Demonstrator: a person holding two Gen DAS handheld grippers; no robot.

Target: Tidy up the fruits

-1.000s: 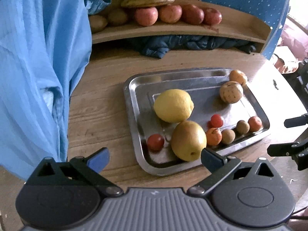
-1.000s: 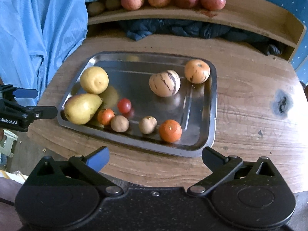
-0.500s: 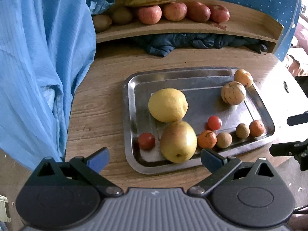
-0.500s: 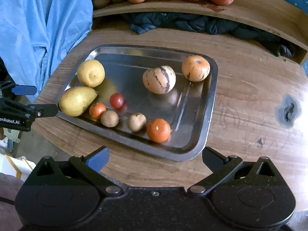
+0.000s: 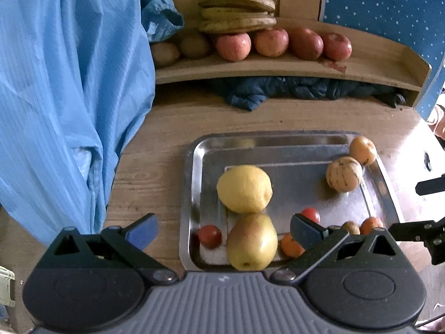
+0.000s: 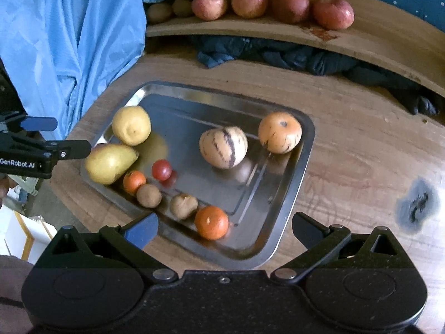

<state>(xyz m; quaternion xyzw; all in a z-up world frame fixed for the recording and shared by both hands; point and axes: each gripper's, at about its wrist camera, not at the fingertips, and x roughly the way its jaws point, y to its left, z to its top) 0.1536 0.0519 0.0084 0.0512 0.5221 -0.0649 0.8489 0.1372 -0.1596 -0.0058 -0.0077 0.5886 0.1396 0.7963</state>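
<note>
Nearest, the left gripper (image 5: 224, 229) hangs spread and empty over the near edge of the shallow stainless-steel tray (image 5: 189, 183). Over the last second it has dropped closer, so the green-yellow pear (image 5: 251, 242) now lies between its fingers rather than ahead of them. The right gripper (image 6: 224, 229) is likewise spread wide and empty; it has eased forward over the tray's near rim, just short of the small orange mandarin (image 6: 212, 221).

All the loose fruit lies inside the tray on the round wooden surface (image 6: 361, 150). Along the near side sit the pear, a small red tomato (image 5: 210, 236), a second small mandarin (image 6: 134, 181), two brown kiwi-like fruits (image 6: 148, 195) and another red tomato (image 6: 161, 169). Further in lies the large yellow lemon (image 5: 244, 189), touching the pear. Beyond it are the cream purple-striped melon (image 6: 223, 147) and the orange-tan round fruit (image 6: 279, 132).

Farthest, the curved wooden shelf (image 5: 278, 69) holds a row of red apples (image 5: 281, 43) and stacked bananas (image 5: 237, 8).

The approach suggests a pick is being lined up, most likely on the pear.
</note>
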